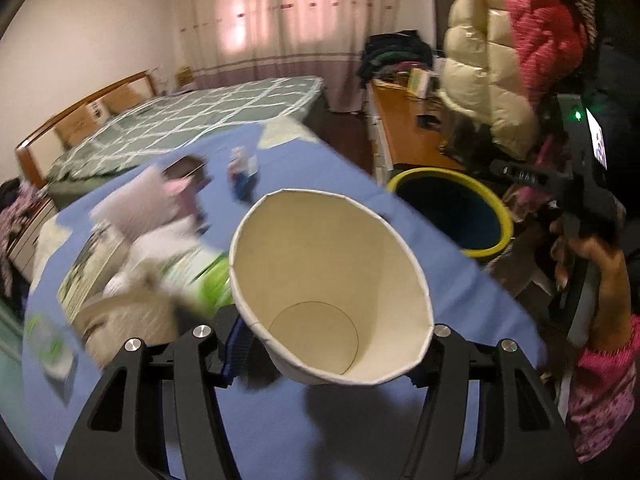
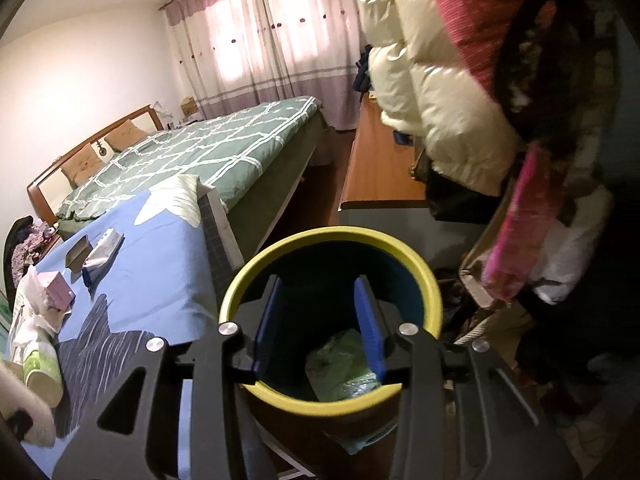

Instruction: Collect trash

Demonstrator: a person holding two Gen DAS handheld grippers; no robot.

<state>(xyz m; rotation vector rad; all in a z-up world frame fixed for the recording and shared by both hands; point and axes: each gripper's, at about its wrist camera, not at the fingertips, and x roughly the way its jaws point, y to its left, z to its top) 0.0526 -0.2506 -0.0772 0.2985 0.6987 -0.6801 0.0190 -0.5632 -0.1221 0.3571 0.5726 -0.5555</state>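
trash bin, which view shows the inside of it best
The right wrist view. It looks straight down into the yellow-rimmed trash bin, showing a green crumpled wrapper at the bottom. The left wrist view shows the bin only from the side, beyond the table edge, its inside dark.

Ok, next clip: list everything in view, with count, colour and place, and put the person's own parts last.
cup: one, white paper, held in the left tool, open end facing the camera.
bin: one, yellow rim, dark inside, beside the table under the right tool.
wrapper: one, pale green, inside the bin.
table: one, blue cloth with litter, left of the bin.
carton: one, pink, on the table.
bed: one, green checked cover, behind the table.
coats: cream and pink, hanging at right.
right tool: blue pads, open, empty, above the bin.
hand: one, gripping the right tool's handle.
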